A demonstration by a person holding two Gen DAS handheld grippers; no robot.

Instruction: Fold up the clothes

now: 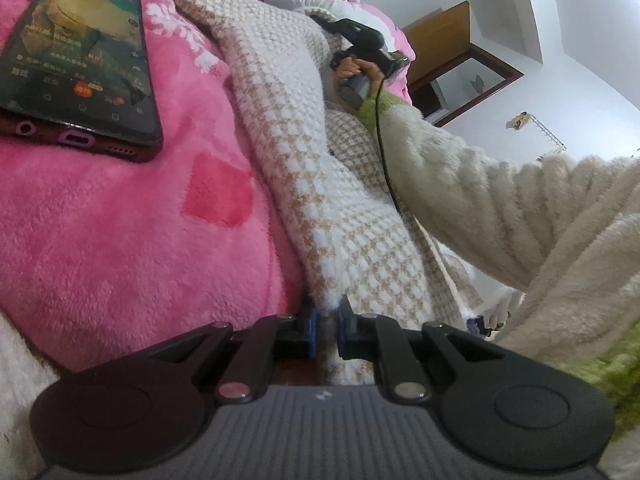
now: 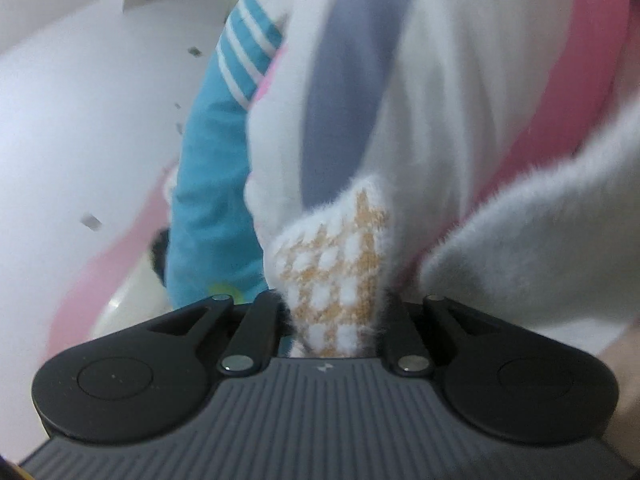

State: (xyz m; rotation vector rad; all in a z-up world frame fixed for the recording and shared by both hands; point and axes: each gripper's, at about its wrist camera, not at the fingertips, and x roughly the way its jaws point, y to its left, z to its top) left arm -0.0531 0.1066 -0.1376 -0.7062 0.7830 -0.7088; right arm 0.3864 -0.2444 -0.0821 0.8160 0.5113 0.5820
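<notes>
My left tongs (image 1: 325, 326) pinch the near hem of the white-and-tan houndstooth knitted garment (image 1: 288, 128) lying along the pink fleece blanket (image 1: 120, 232); my right tongs (image 2: 340, 320) clamp a far corner. I should lift both ends evenly, keeping the edge taut and clear of the black phone (image 1: 76, 52).

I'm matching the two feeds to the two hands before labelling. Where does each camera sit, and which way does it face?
Left wrist: on the left gripper, looking along the checked garment over the pink blanket, past a phone; the person's hand, sleeve and right gripper show.
Right wrist: on the right gripper, facing bunched bedding and a teal striped cloth; only its own fingers show.
Shared: the checked garment, pinched by both grippers.
</notes>
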